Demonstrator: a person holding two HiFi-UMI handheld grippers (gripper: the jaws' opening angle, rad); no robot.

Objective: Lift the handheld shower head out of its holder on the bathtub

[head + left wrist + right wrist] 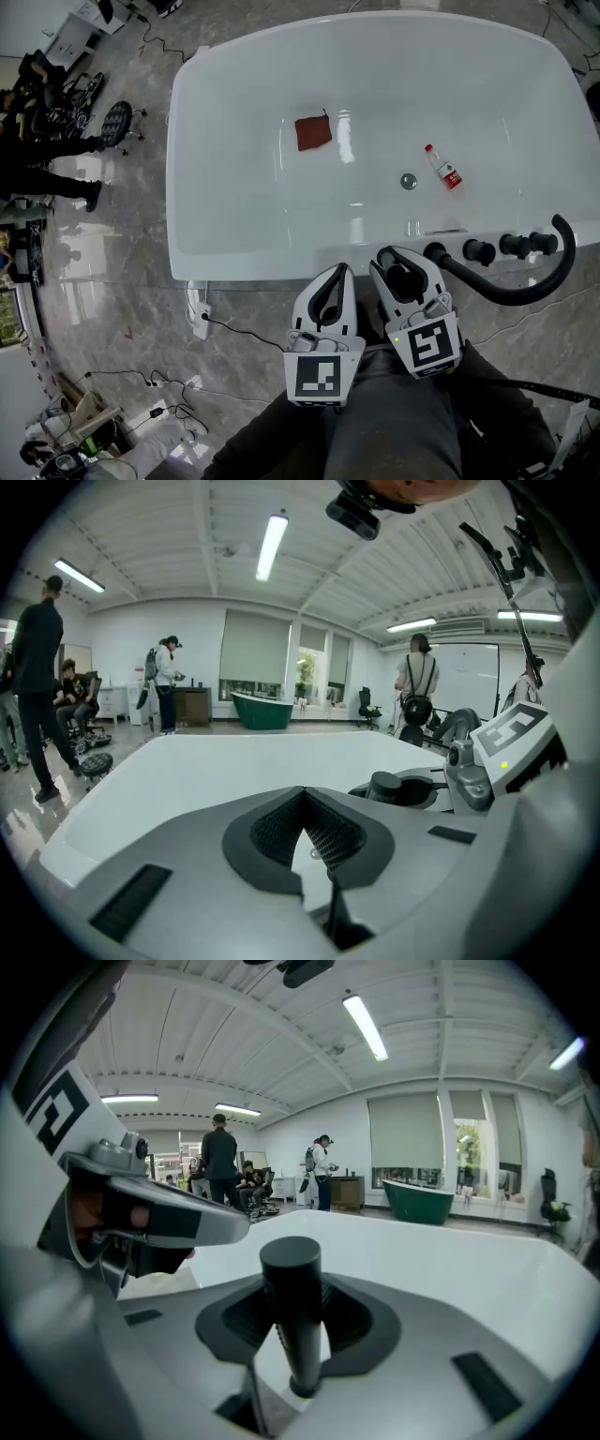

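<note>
The black handheld shower head [403, 277] stands upright at the near rim of the white bathtub [180, 187]. My right gripper [408, 261] is shut on it. In the right gripper view the shower head's round handle [292, 1307] fills the gap between the right gripper's [295, 1288] dark pads. Its black hose [511, 291] curves off to the right and up. My left gripper [339, 272] hovers just left of it at the rim, shut and empty; in the left gripper view the left gripper's [305, 803] pads meet at the tip. The shower head's top [384, 783] shows there at right.
Black tap knobs [478, 250] sit on the rim to the right. Inside the tub lie a brown cloth [313, 132], a small bottle [442, 166] and the drain [409, 181]. A power strip [197, 309] and cables lie on the marble floor at left. A person [47, 178] stands far left.
</note>
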